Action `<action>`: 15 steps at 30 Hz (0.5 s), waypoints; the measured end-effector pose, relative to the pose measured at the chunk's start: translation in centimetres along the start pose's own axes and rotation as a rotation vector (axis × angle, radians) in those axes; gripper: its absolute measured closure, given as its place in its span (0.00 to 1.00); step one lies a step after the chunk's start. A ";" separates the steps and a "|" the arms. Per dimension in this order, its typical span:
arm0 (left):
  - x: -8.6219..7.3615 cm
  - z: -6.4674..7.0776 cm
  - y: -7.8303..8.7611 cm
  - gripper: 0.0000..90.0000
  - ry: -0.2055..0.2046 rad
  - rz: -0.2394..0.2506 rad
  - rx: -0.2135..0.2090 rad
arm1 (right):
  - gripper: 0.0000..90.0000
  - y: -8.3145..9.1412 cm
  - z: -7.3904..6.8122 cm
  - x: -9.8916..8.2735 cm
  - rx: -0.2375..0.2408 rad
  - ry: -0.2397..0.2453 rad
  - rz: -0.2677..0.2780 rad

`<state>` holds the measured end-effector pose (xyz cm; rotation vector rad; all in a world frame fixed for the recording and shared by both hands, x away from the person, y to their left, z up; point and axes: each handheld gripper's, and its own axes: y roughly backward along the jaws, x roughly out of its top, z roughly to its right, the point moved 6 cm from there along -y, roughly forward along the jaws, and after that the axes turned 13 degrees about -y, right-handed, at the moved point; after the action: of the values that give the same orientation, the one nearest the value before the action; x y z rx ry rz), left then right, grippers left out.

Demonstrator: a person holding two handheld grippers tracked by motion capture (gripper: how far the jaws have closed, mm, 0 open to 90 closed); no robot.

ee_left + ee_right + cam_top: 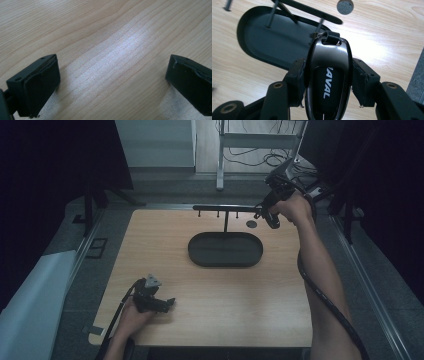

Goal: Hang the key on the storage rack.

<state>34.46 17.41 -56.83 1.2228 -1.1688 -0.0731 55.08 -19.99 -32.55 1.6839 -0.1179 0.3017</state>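
The right gripper is clamping a glossy black oval key fob with white lettering between its fingers, pads pressing on both sides of the fob. The fob's loop end is sitting right at a peg of the black T-shaped hanger stand, whose bar is hanging over the dark oval tray at the table's twelve o'clock. In the high view the right gripper is hovering at the bar's right end, around one o'clock on the light wooden table. A small round grey disc is lying just beside the tray. The left gripper is resting near seven o'clock, its fingers standing wide apart over bare wood, gripping nothing.
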 end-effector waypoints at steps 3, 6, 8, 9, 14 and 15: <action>0.0 0.0 0.0 0.00 0.000 -0.001 -0.001 | 0.54 -0.4 0.5 -0.1 -0.011 -0.005 0.001; 0.0 0.0 0.0 0.00 0.000 -0.001 -0.002 | 0.54 -1.3 1.4 -0.3 -0.027 -0.014 0.003; 0.0 0.0 0.0 0.00 0.000 -0.002 -0.002 | 0.54 -1.5 1.7 -0.4 -0.038 -0.015 0.004; 0.0 0.0 0.0 0.00 0.000 -0.002 -0.002 | 0.54 -1.8 1.9 -0.5 -0.042 -0.016 0.002; 0.0 0.0 0.0 0.00 0.000 -0.002 -0.002 | 0.54 -3.0 2.6 -0.9 -0.059 -0.014 0.000; 0.0 0.0 0.0 0.00 0.000 -0.001 -0.002 | 0.54 -3.2 2.7 -0.9 -0.061 -0.015 -0.001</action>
<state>34.45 17.41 -56.82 1.2215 -1.1677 -0.0755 55.35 -22.28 -36.15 1.6261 -0.1362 0.2823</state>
